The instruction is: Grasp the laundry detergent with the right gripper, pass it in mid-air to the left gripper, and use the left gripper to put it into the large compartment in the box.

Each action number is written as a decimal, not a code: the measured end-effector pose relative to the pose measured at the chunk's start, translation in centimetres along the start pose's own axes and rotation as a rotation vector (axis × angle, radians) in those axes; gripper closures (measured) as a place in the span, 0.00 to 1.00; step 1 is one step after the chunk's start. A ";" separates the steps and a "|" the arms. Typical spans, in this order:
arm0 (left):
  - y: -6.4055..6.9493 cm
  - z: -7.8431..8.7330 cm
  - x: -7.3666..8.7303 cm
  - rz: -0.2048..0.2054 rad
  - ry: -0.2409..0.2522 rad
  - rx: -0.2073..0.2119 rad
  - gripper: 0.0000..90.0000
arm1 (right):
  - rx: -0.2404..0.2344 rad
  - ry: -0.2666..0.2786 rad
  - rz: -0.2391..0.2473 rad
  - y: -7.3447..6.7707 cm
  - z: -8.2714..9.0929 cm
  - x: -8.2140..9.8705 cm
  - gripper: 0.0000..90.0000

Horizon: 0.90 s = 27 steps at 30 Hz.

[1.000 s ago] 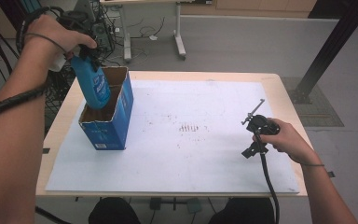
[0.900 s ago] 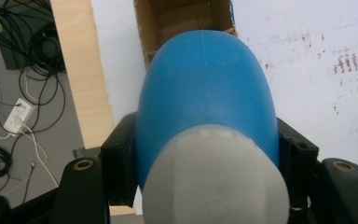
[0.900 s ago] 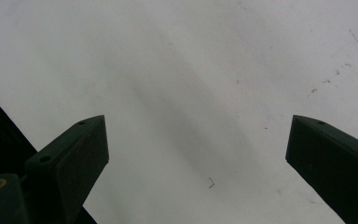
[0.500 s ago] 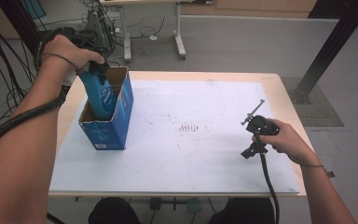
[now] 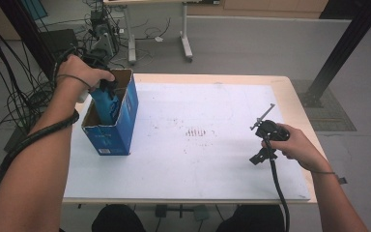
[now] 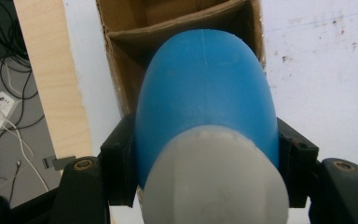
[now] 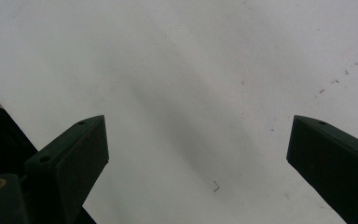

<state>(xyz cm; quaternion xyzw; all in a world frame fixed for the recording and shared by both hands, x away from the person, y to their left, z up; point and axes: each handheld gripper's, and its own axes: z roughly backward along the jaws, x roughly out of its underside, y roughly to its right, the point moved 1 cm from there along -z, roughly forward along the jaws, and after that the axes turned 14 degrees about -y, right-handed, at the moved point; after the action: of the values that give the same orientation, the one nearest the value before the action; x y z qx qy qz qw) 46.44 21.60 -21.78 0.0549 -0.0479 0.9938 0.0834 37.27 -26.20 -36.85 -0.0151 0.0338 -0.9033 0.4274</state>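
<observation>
A blue bottle (image 5: 106, 104) with a white cap (image 6: 214, 182) hangs partly inside an open blue cardboard box (image 5: 118, 130) at the left of the table. My left gripper (image 5: 104, 87) is shut on the bottle just below its cap, both jaws pressed on its sides, seen close in the left gripper view (image 6: 205, 140). The bottle's base (image 6: 205, 70) points down into the box's brown inside (image 6: 168, 23). My right gripper (image 5: 263, 140) rests in a hand at the right of the white table sheet, jaws wide apart with nothing between them (image 7: 200, 140).
A white sheet (image 5: 198, 145) with faint marks covers the wooden table (image 5: 299, 111). Cables (image 5: 9, 96) hang at the left of the table, and a cable (image 5: 278, 188) trails from the right gripper. A desk's legs (image 5: 186, 43) and a dark post (image 5: 338, 53) stand beyond.
My left gripper has come down with the blue bottle, which now sits deeper in the box. The right hand and gripper have stayed put.
</observation>
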 end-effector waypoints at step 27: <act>-0.2 -5.9 -0.5 0.030 -0.033 0.015 0.42 | -0.001 0.006 -0.011 0.2 0.0 0.4 0.06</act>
<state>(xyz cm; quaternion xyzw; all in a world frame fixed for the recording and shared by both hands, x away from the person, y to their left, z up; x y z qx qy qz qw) 46.35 22.35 -27.65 0.0711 -0.0424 0.9943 0.0671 37.13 -26.66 -36.89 -0.0129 0.0353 -0.9057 0.4222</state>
